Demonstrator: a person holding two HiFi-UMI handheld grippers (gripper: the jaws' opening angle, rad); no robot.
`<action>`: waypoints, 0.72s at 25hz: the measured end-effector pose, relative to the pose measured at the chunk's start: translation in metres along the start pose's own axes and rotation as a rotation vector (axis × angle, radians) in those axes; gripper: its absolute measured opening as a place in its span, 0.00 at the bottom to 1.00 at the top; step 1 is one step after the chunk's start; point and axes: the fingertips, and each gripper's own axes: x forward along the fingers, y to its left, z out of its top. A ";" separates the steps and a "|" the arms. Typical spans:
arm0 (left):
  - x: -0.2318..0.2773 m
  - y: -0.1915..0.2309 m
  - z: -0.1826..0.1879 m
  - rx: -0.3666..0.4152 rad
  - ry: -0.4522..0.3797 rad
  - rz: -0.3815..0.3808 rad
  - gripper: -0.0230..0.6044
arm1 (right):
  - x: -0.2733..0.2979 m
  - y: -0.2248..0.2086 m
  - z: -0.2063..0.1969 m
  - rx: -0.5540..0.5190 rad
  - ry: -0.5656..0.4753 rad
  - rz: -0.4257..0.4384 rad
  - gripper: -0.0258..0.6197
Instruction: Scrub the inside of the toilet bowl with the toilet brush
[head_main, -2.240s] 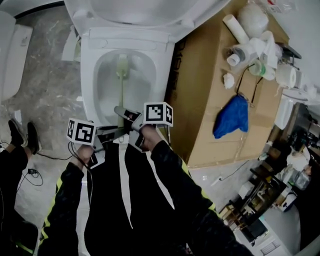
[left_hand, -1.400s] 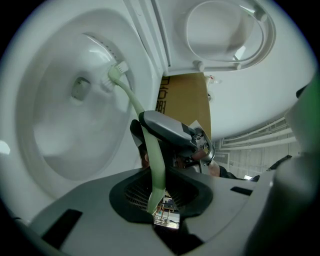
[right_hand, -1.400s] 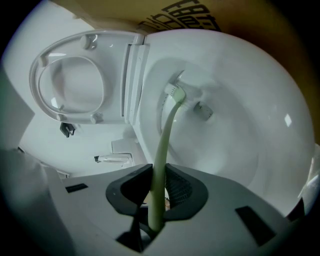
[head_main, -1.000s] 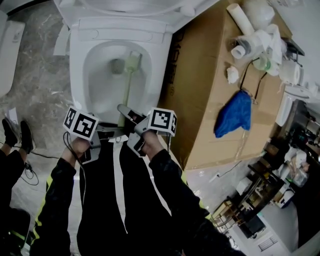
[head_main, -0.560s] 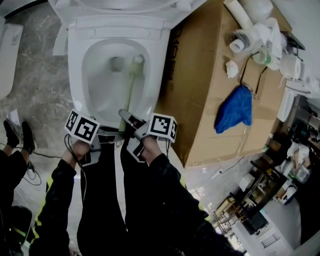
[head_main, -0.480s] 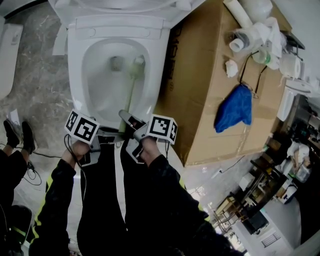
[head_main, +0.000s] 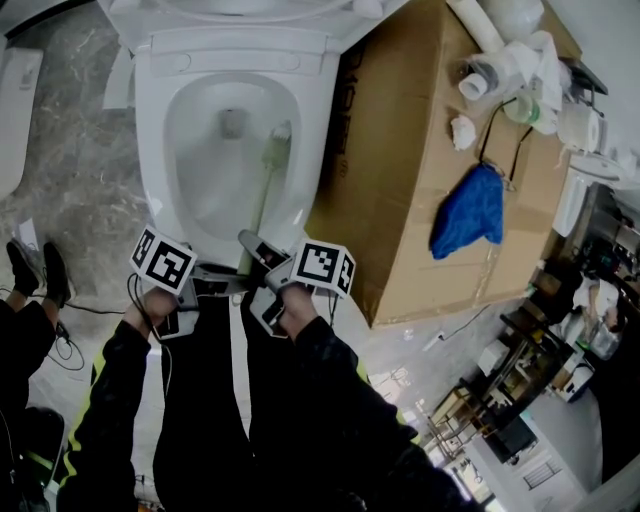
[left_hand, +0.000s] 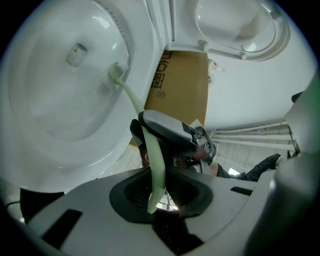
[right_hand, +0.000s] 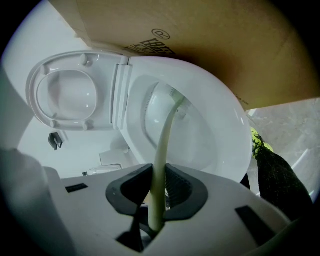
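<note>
Room: a grey marbled floor (head_main: 85, 190) with a white toilet at the far middle, its seat and lid (head_main: 250, 12) raised. A big cardboard box (head_main: 420, 160) stands just beside it on the right.

Toilet bowl (head_main: 160, 160): open and white, with the drain (head_main: 232, 122) towards the far end of the basin.

Toilet brush (head_main: 262, 195): pale green, slanting from the near rim down into the bowl. The brush head (head_main: 278, 133) lies against the right inner wall, just right of the drain.

Right gripper (right_hand: 158, 190): pressed onto the handle a little up from its end, with a pad touching it on each side.

Left gripper (left_hand: 158, 186): pinching the tail end of the same handle. It comes in from the left, just on the near side of the right gripper.

Step in hand: scrubbing, by my reading, with the right wall under the bristles.

Next move: likely a sweep round the far curve or across to the left wall. That calls for both grips to stay firm while the handle swings, with the bristles kept against the porcelain.

Around: a blue cloth (head_main: 468, 218) lies on the box, and white rolls and bottles (head_main: 500, 55) are piled at its far end. A pair of shoes (head_main: 35, 268) and a thin cable (head_main: 90, 312) lie on the floor at the left.

In the way: nothing inside the bowl. The box sits close enough that there may be little room to swing the handle rightward, and the near rim limits how flat the handle can go.
</note>
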 end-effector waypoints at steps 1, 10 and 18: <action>0.001 0.000 -0.004 -0.005 0.006 -0.003 0.16 | -0.002 -0.002 -0.003 0.006 -0.004 -0.004 0.16; 0.001 -0.005 -0.033 -0.045 0.034 -0.034 0.16 | -0.014 -0.013 -0.028 0.068 -0.017 -0.040 0.16; -0.011 -0.013 -0.056 -0.080 0.043 -0.039 0.16 | -0.019 -0.017 -0.055 0.155 -0.010 -0.054 0.16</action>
